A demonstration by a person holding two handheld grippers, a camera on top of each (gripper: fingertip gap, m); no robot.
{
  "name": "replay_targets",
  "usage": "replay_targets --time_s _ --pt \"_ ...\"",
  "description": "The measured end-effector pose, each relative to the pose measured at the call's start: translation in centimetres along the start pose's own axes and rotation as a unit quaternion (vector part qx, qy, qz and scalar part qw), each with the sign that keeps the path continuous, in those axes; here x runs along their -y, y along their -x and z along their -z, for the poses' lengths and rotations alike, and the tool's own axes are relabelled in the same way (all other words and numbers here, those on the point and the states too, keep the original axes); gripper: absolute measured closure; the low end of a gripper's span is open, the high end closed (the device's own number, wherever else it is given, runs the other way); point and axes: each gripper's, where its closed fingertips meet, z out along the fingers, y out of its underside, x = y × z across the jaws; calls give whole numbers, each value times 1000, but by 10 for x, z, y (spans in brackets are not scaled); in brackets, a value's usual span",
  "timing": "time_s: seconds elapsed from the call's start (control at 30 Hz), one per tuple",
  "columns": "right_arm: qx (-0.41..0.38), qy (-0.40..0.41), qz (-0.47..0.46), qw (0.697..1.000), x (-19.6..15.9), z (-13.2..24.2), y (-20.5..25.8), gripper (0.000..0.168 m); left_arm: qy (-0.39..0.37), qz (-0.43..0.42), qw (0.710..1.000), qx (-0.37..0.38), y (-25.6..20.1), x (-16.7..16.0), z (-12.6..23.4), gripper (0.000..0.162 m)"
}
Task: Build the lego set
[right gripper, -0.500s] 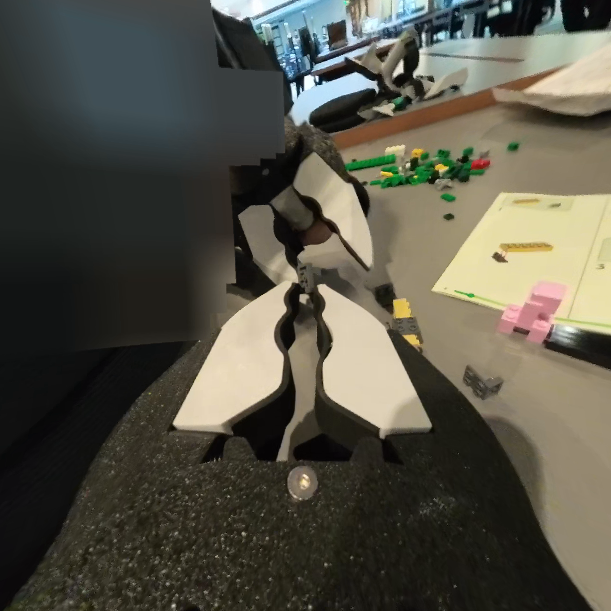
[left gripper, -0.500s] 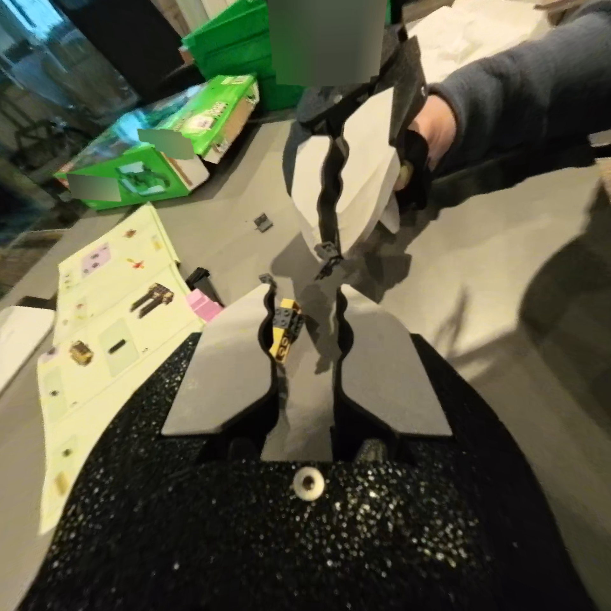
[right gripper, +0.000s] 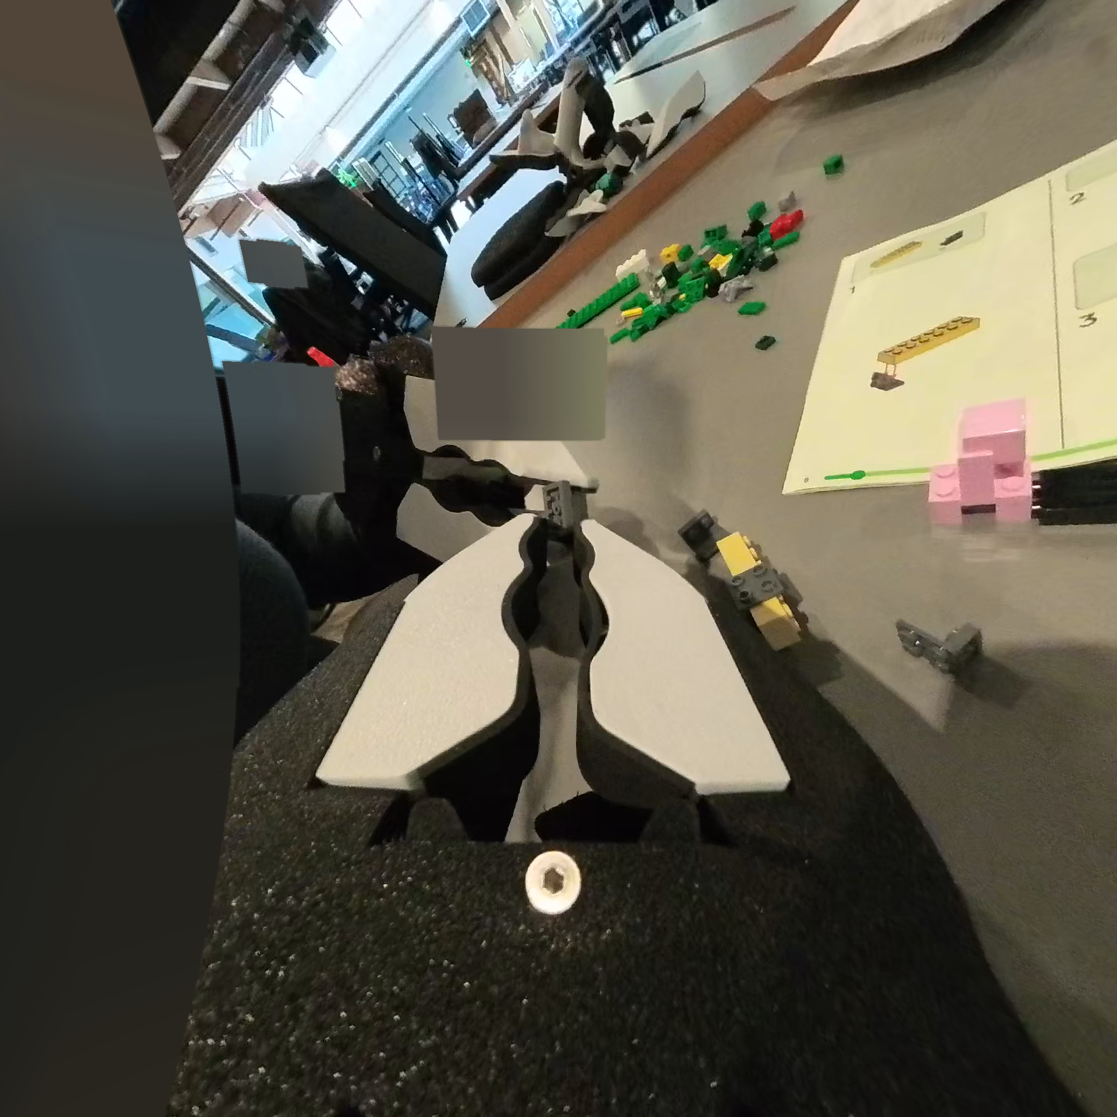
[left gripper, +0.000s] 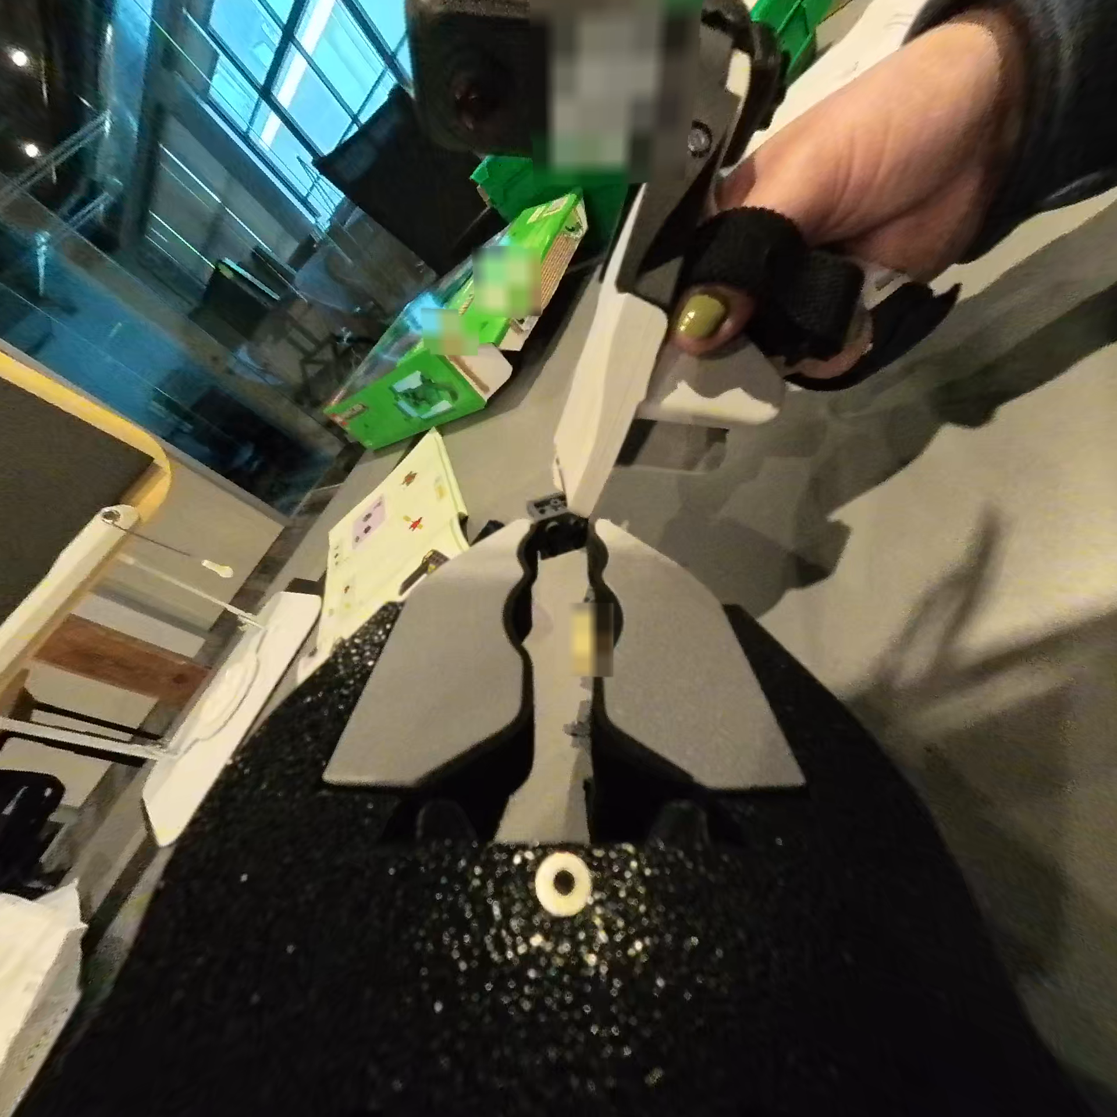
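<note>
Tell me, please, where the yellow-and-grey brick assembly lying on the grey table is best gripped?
Grip the yellow-and-grey brick assembly across its long flat sides, near the middle grey plate, coming from above. It lies flat and narrow on the grey table, with both long sides free; its studded top offers poorer purchase.

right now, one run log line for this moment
left gripper: shut on small grey piece | right gripper: shut on same piece | yellow-grey assembly: on table

The two grippers are meeting tip to tip above the table. The left gripper (left gripper: 559, 535) is pinching tight on a small dark piece. The right gripper (right gripper: 559, 520) is squeezing a small grey piece. A hand (left gripper: 846, 163) is gripping the right gripper's handle, thumb pressing down.
</note>
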Motion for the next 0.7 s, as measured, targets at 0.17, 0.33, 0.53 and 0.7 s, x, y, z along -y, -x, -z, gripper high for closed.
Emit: replay_targets --time_s 0.17,0.33,0.53,0.7 --pt "-4 -12 -4 1000 -1 -1 -1 160 6 49 999 -19 -1 -3 0 148" --pt "-53 -28 60 996 6 14 -15 164 79 133 988 -31 2 -27 2 148" --pt "-99 -20 134 986 7 27 -34 159 160 343 919 -112 -8 -52 6 148" --pt "-101 0 151 983 -1 22 -39 159 161 372 906 -121 -5 -54 5 148"
